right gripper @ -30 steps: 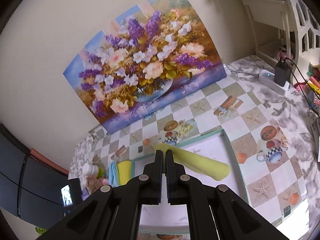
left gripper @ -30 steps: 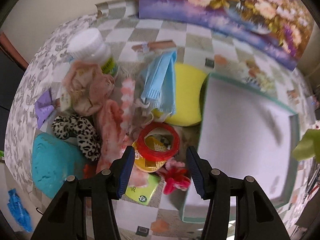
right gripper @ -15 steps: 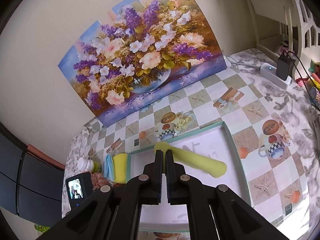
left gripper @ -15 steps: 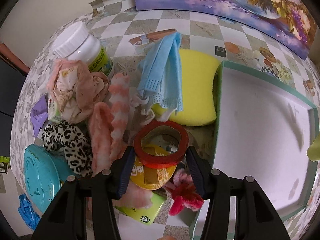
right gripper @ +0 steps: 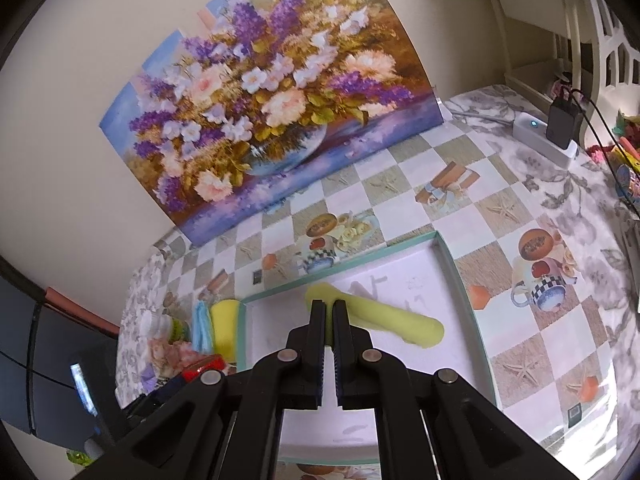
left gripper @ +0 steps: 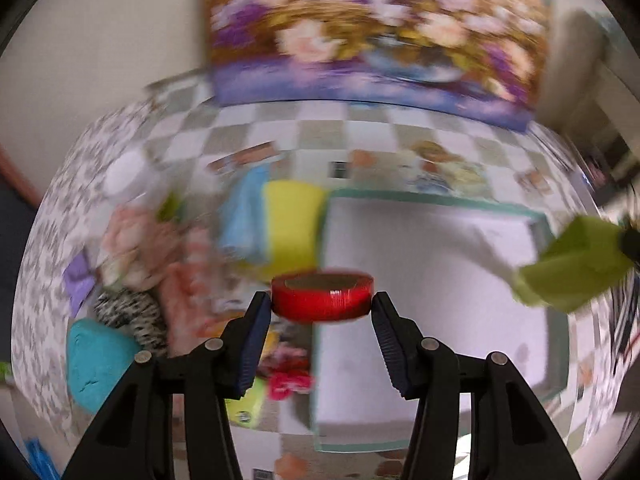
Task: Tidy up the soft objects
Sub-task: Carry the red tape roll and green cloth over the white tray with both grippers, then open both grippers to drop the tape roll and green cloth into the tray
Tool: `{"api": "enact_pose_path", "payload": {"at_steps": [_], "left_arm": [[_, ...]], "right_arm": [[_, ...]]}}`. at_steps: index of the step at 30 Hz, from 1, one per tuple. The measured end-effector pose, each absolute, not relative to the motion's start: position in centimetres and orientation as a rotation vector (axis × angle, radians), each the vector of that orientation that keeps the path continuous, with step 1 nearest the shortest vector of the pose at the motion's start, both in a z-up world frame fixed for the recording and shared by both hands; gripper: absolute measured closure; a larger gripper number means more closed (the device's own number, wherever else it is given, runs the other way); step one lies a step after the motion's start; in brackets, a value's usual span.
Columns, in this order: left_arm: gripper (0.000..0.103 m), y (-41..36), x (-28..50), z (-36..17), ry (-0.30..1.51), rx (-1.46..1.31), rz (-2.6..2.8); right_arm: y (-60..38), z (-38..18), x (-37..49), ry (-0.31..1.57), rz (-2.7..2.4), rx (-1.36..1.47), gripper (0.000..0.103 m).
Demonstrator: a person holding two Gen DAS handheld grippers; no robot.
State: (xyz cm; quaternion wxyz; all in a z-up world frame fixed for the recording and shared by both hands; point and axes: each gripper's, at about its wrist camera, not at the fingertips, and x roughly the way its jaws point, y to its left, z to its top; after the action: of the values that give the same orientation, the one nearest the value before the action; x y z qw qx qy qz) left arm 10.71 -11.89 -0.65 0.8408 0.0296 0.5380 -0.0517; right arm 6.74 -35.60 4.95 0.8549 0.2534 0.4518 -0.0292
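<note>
My left gripper (left gripper: 321, 309) is shut on a red tape roll (left gripper: 322, 294), held flat between the pads above the pile's right edge, beside the tray. The left wrist view is motion-blurred. My right gripper (right gripper: 329, 309) is shut on one end of a yellow-green foam piece (right gripper: 394, 323), which hangs over the white tray with a teal rim (right gripper: 460, 276). The same foam piece (left gripper: 572, 268) shows at the right of the left wrist view, over the tray (left gripper: 420, 199). The pile left of the tray holds a yellow sponge (left gripper: 292, 224), a blue mask (left gripper: 244, 212) and pink cloths (left gripper: 136, 248).
A leopard scrunchie (left gripper: 128, 312), a teal pad (left gripper: 96, 360) and a white bottle (left gripper: 128, 172) lie in the pile. A flower painting (right gripper: 272, 100) leans on the back wall. A power strip with a charger (right gripper: 548, 136) sits at the far right.
The left gripper has lifted the red tape roll off the pile and swung towards the tray. The right gripper has sunk a little with the foam piece.
</note>
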Motion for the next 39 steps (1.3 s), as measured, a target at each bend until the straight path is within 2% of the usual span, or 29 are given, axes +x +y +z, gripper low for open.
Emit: {"api": "enact_pose_path", "payload": {"at_steps": [6,13,22,23,25,26,29,30,32,34,35,37,39], "left_arm": [[0.049,-15.8,10.4,-3.3,1.203,0.108,-0.226],[0.049,-16.3,11.3,-5.7,1.249,0.105,-0.207],[0.048,-14.8,11.8,-5.3,1.249,0.051,-0.160],[0.046,-14.6,11.9,-5.1,1.245,0.042,-0.157],[0.040,-14.3,12.0,-4.6,1.230,0.026,-0.147],[0.032,-14.1,12.0,-4.4,1.222,0.019,-0.141],[0.023,-13.3,12.2,-3.6,1.200,-0.004,-0.111],[0.021,-12.8,12.2,-3.4,1.192,-0.016,-0.092],[0.021,-12.2,12.3,-3.2,1.184,-0.030,-0.069],[0.013,-11.5,12.5,-3.2,1.182,-0.047,-0.045],[0.003,-11.1,12.6,-3.2,1.181,-0.056,-0.031],[0.002,-10.5,12.7,-3.3,1.181,-0.069,-0.009],[0.002,-9.9,12.8,-3.5,1.191,-0.087,0.004]], "right_arm": [[-35.6,-0.4,8.3,1.105,-0.099,0.543,0.097],[-35.3,-5.3,9.2,1.246,-0.109,0.558,0.096],[-35.1,-6.1,9.4,1.285,-0.146,0.535,0.094],[-35.1,-5.7,9.4,1.280,-0.155,0.521,0.088],[-35.1,-4.8,9.4,1.265,-0.168,0.499,0.056],[-35.0,-4.3,9.4,1.255,-0.174,0.490,0.050],[-34.7,-2.8,9.3,1.229,-0.187,0.451,0.047],[-34.5,-2.5,9.2,1.223,-0.195,0.436,0.042],[-34.1,-2.0,9.2,1.216,-0.204,0.402,0.037],[-33.7,-1.9,9.3,1.218,-0.206,0.384,0.025],[-33.6,-2.0,9.3,1.218,-0.209,0.378,0.020],[-33.4,-2.4,9.3,1.220,-0.218,0.370,0.000],[-33.4,-2.6,9.3,1.223,-0.229,0.366,0.000]]}}
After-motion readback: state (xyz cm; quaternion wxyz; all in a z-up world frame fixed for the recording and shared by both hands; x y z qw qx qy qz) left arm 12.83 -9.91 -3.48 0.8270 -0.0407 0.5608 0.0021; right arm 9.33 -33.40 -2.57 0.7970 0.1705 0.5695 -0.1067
